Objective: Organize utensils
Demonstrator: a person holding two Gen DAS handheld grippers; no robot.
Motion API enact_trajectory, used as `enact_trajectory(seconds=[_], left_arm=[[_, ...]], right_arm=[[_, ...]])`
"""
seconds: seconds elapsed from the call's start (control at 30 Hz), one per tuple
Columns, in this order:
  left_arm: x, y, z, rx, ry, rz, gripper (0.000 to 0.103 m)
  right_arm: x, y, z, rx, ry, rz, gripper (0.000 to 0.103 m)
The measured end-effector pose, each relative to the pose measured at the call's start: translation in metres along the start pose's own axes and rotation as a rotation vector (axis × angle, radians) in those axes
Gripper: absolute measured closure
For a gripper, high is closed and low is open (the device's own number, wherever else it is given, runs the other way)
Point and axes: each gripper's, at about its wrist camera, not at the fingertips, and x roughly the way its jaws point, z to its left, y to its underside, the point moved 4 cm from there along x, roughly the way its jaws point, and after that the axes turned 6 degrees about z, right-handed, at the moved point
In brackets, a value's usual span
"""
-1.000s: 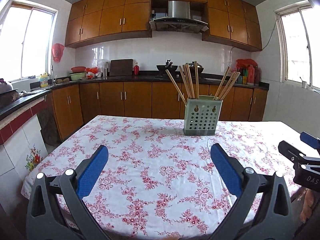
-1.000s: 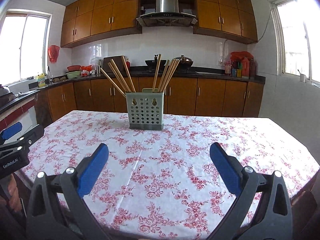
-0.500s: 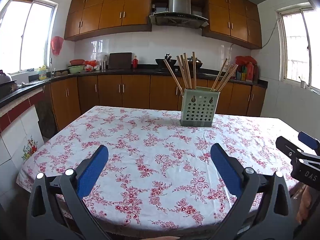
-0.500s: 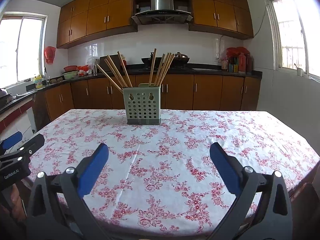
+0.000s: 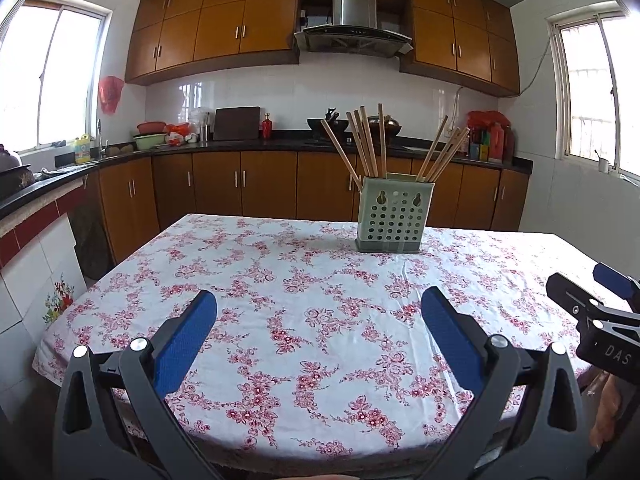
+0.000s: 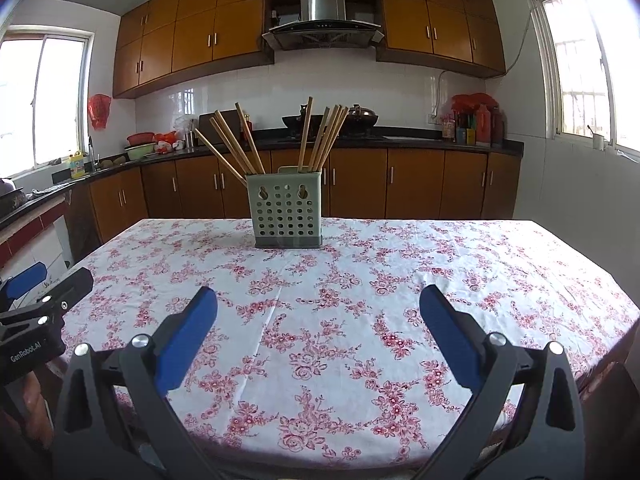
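Note:
A pale green perforated utensil holder (image 5: 394,216) stands upright near the far edge of the table; it also shows in the right wrist view (image 6: 288,212). Several wooden chopsticks (image 5: 366,144) lean in its left compartment and several more (image 5: 442,156) in its right one; they also show in the right wrist view (image 6: 236,140). My left gripper (image 5: 319,306) is open and empty, low over the table's near edge. My right gripper (image 6: 319,304) is open and empty, likewise near the front edge. Each gripper shows at the side of the other's view: the right one (image 5: 600,320), the left one (image 6: 36,312).
The table (image 5: 280,280) wears a white cloth with red flowers. Behind it run brown kitchen cabinets (image 5: 248,188) and a dark counter (image 5: 240,144) with bowls, bottles and a wok. A tiled counter (image 5: 36,240) stands at the left. Windows are at both sides.
Both grippers have drawn back and lowered from the table; the holder looks farther away and more of the near table edge shows. Both stay open.

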Motion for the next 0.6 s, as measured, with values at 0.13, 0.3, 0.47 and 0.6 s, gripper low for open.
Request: enact_trajectory(seconds=[0.13, 0.3, 0.47, 0.6], left_arm=[[0.0001, -0.0001, -0.0009, 0.002, 0.002, 0.004, 0.002], [0.0006, 0.0, -0.002, 0.007, 0.004, 0.007, 0.002], [0.0007, -0.0003, -0.0026, 0.012, 0.007, 0.01, 0.002], [0.001, 0.0001, -0.003, 0.011, 0.006, 0.011, 0.002]], right_arm=[[0.0024, 0.0006, -0.0005, 0.006, -0.002, 0.008, 0.004], [0.0052, 0.0015, -0.0003, 0.013, -0.001, 0.015, 0.004], [0.0064, 0.0023, -0.0012, 0.015, 0.0, 0.019, 0.004], [0.0062, 0.0023, -0.0012, 0.015, -0.001, 0.019, 0.004]])
